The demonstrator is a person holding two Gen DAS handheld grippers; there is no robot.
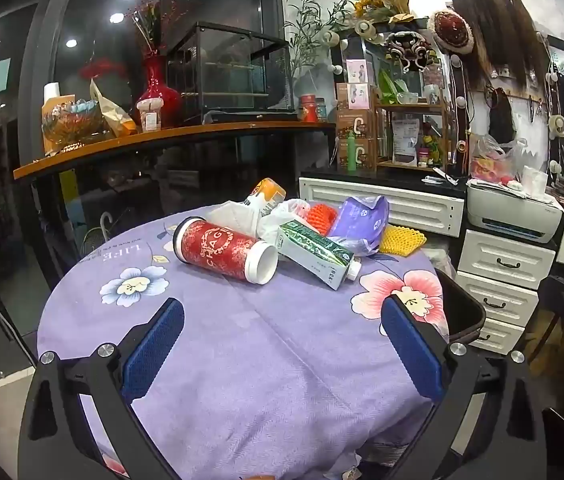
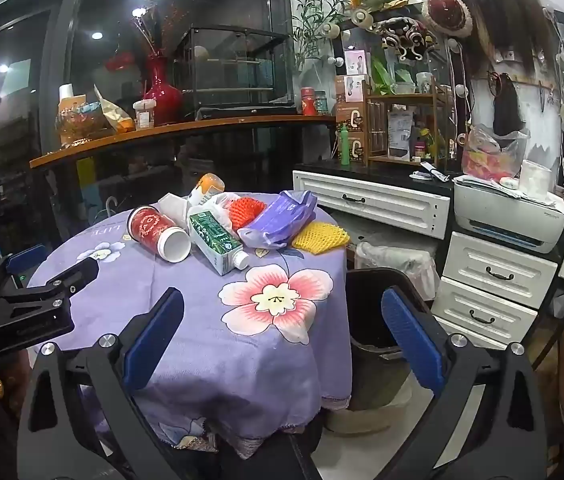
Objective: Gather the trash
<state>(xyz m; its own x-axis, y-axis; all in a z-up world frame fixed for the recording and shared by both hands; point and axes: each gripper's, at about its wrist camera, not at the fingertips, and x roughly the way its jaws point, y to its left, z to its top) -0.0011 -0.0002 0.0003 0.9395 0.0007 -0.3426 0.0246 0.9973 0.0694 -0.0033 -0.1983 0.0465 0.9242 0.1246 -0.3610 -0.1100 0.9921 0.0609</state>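
Note:
A pile of trash lies at the far side of a round table with a purple flowered cloth [image 1: 242, 360] [image 2: 186, 320]. It holds a red cup [image 1: 222, 250] [image 2: 154, 230] on its side, a green carton [image 1: 313, 250] [image 2: 214, 238], a purple bag [image 1: 357, 216] [image 2: 278, 216], a yellow foam net [image 1: 401, 240] [image 2: 319, 238], an orange foam net [image 1: 319, 214] [image 2: 244, 210] and an orange-capped bottle [image 1: 268, 194] [image 2: 208, 188]. My left gripper [image 1: 282, 338] stands open over the near cloth, with nothing between its fingers. My right gripper [image 2: 282, 338] is open too, over the table's right edge.
A dark bin [image 2: 377, 320] [image 1: 461, 312] stands on the floor right of the table. White drawers [image 2: 493, 280] and a printer [image 2: 509, 216] fill the right side. A cluttered wooden shelf [image 1: 162, 140] runs behind the table. The left gripper's body [image 2: 22, 304] shows at the right wrist view's left edge.

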